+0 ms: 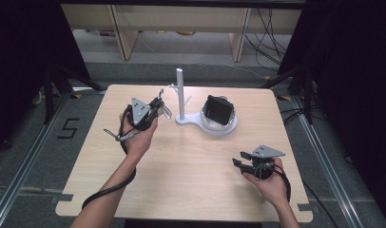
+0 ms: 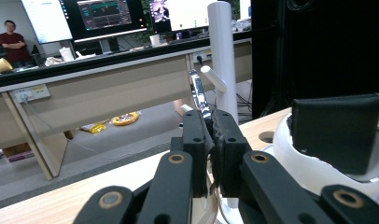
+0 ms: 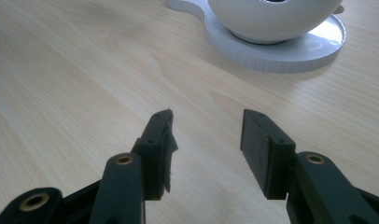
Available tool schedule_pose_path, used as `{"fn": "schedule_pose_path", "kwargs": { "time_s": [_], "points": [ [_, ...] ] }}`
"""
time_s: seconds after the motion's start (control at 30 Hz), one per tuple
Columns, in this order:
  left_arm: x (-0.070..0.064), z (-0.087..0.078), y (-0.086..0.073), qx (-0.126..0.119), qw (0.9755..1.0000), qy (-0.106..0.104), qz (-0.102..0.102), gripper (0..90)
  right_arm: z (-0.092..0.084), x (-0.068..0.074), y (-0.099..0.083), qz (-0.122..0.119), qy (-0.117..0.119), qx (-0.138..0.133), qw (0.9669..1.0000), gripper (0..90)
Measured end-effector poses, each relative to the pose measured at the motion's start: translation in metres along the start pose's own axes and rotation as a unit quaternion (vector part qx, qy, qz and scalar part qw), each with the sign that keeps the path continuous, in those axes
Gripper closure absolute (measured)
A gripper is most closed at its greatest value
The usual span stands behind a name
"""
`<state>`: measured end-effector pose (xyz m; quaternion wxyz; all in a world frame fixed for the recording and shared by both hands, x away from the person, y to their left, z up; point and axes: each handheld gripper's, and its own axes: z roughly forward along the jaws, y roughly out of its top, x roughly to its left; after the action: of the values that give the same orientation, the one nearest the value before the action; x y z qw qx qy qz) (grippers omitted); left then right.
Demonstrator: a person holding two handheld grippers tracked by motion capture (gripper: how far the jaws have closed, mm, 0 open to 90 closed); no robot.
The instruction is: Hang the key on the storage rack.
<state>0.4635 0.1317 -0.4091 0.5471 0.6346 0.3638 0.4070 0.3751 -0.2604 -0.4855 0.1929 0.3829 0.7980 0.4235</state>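
my left gripper (image 2: 210, 140) had its fingers clenched on a metal watch band (image 2: 197, 93), long axis upright. the white stand (image 2: 223, 56) with its peg (image 2: 213, 78) stood just beyond, so this hand was nearer. my right gripper (image 3: 206, 140) hung released over the counter (image 3: 61, 84), well apart.

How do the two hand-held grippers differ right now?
The left gripper has its jaws shut on a thin shiny metal piece; the right gripper stands open with nothing between its jaws. The left is raised beside the white stand; the right sits low near the table's front. Both have black jaws and grey top plates.
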Motion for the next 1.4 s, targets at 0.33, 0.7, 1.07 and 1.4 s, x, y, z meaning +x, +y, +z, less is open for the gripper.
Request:
{"fn": "schedule_pose_path", "kwargs": {
  "time_s": [0.33, 0.7, 1.07, 1.4],
  "points": [
    [-0.002, 0.013, 0.001, 0.007, 0.9997, 0.019, 0.013, 84.8, 0.002, 0.0, -0.002, 0.003, 0.004, 0.0, 1.0, 54.9],
    [-0.006, 0.02, 0.004, 0.011, 0.9994, 0.022, 0.025, 84.8, 0.004, 0.001, -0.002, 0.001, 0.011, 0.009, 0.9999, 54.9],
    [-0.011, 0.023, 0.006, 0.013, 0.9989, 0.029, 0.033, 84.7, 0.006, 0.002, -0.004, 0.009, 0.015, 0.013, 0.9998, 55.0],
    [-0.015, 0.025, 0.008, 0.011, 0.9986, 0.029, 0.044, 84.7, 0.007, 0.001, -0.006, 0.005, 0.016, 0.018, 0.9997, 55.2]
  ]
}}
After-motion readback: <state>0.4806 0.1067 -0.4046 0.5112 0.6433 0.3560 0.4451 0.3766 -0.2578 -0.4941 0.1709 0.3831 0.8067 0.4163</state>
